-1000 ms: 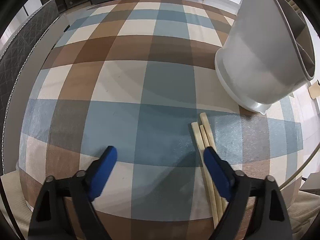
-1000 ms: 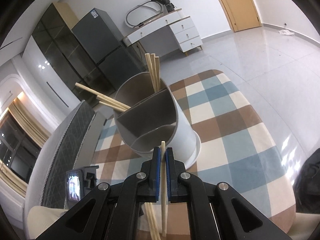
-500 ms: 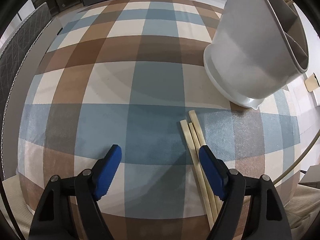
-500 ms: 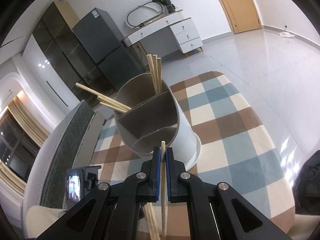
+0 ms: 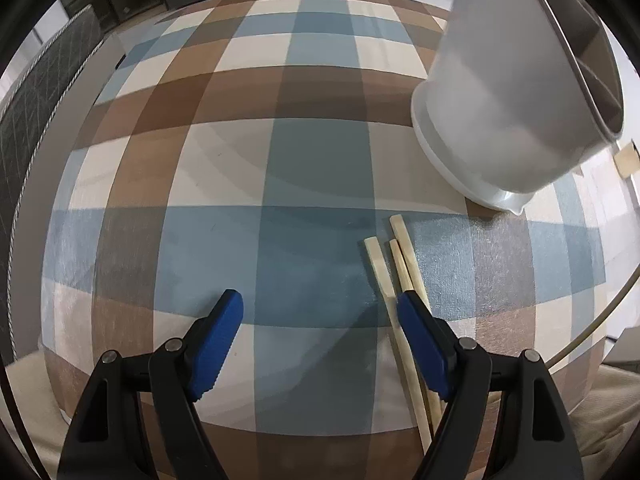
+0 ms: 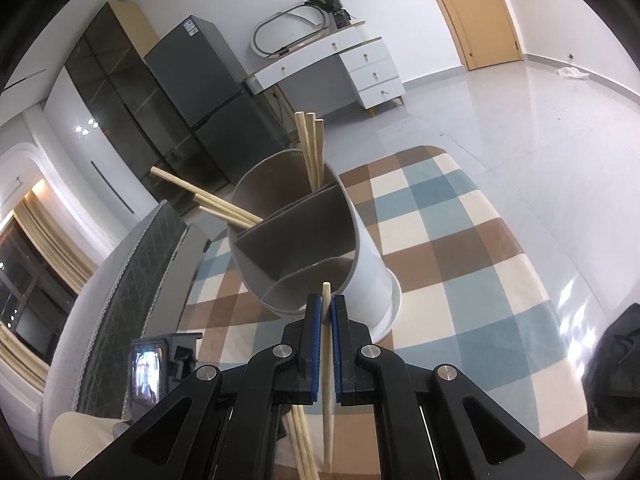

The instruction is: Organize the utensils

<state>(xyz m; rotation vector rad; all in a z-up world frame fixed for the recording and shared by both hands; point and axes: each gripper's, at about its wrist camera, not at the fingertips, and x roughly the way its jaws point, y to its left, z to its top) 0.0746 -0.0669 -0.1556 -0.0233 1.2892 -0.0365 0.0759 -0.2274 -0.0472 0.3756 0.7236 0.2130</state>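
Observation:
A white utensil holder (image 6: 312, 240) with grey dividers stands on the checked tablecloth (image 6: 460, 248). Several wooden chopsticks (image 6: 310, 148) stand in its far compartments, some leaning left. My right gripper (image 6: 327, 312) is shut on one wooden chopstick (image 6: 327, 360), whose tip points at the holder's near rim. In the left wrist view the holder (image 5: 500, 100) is at the upper right. Three loose chopsticks (image 5: 394, 276) lie on the cloth below it. My left gripper (image 5: 320, 308) is open and empty above the cloth, its right finger over those chopsticks.
A grey quilted chair back (image 6: 132, 300) borders the table's left side. A small black device with a screen (image 6: 152, 364) sits at the left edge. The table's round edge (image 5: 616, 300) curves close on the right. Loose chopsticks (image 6: 304, 440) show under my right gripper.
My left gripper has shifted so the holder and loose chopsticks slid slightly left and up in its view. My right gripper has held nearly still with the chopstick.

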